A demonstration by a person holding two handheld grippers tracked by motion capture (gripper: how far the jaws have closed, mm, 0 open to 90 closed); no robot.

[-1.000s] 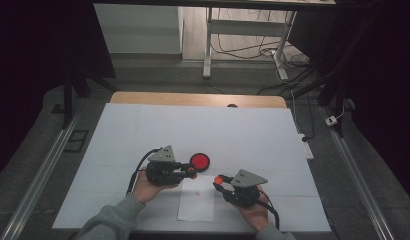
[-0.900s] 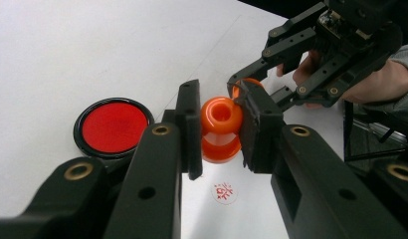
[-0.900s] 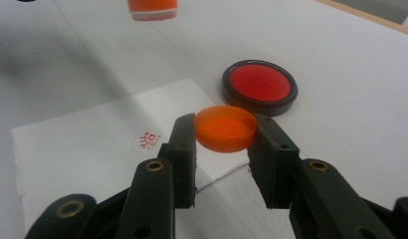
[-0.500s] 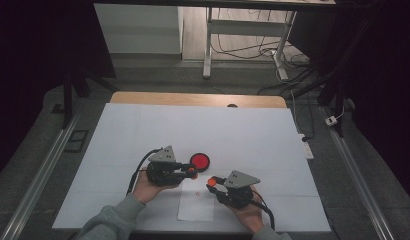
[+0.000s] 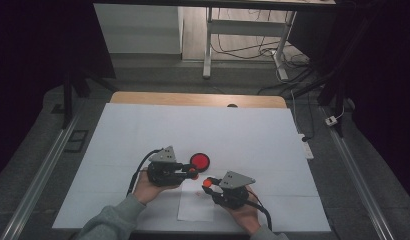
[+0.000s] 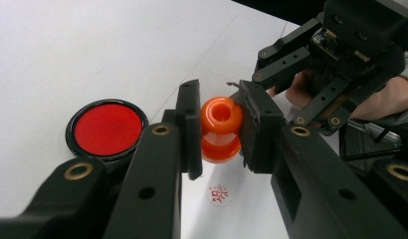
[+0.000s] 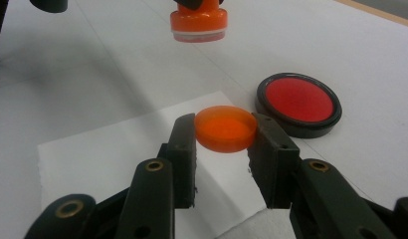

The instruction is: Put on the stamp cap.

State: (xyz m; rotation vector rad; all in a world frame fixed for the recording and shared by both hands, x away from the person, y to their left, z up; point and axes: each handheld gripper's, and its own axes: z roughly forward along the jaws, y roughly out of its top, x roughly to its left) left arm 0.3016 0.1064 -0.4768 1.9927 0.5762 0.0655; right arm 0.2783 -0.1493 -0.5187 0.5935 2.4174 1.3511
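My left gripper (image 5: 191,173) (image 6: 220,130) is shut on an orange stamp (image 5: 193,174) (image 6: 221,115), held by its handle a little above the table. Under it lies a white paper sheet (image 5: 195,209) (image 7: 107,149) bearing a small red stamp mark (image 6: 219,194). My right gripper (image 5: 209,183) (image 7: 224,144) is shut on the stamp's orange round cap (image 5: 208,183) (image 7: 225,128), held over the sheet. The stamp (image 7: 198,21) hangs just beyond the cap in the right gripper view. A round red ink pad (image 5: 200,160) (image 6: 107,129) (image 7: 299,102) in a black case lies open beside both.
A large white sheet covers the table (image 5: 203,130), with a wooden strip (image 5: 193,98) along the far edge. Metal rails (image 5: 40,170) run along both sides. A desk frame and cables (image 5: 243,45) stand on the floor beyond.
My right gripper has shifted a little to the left with the cap, closer to the left gripper. The left gripper and stamp have stayed put.
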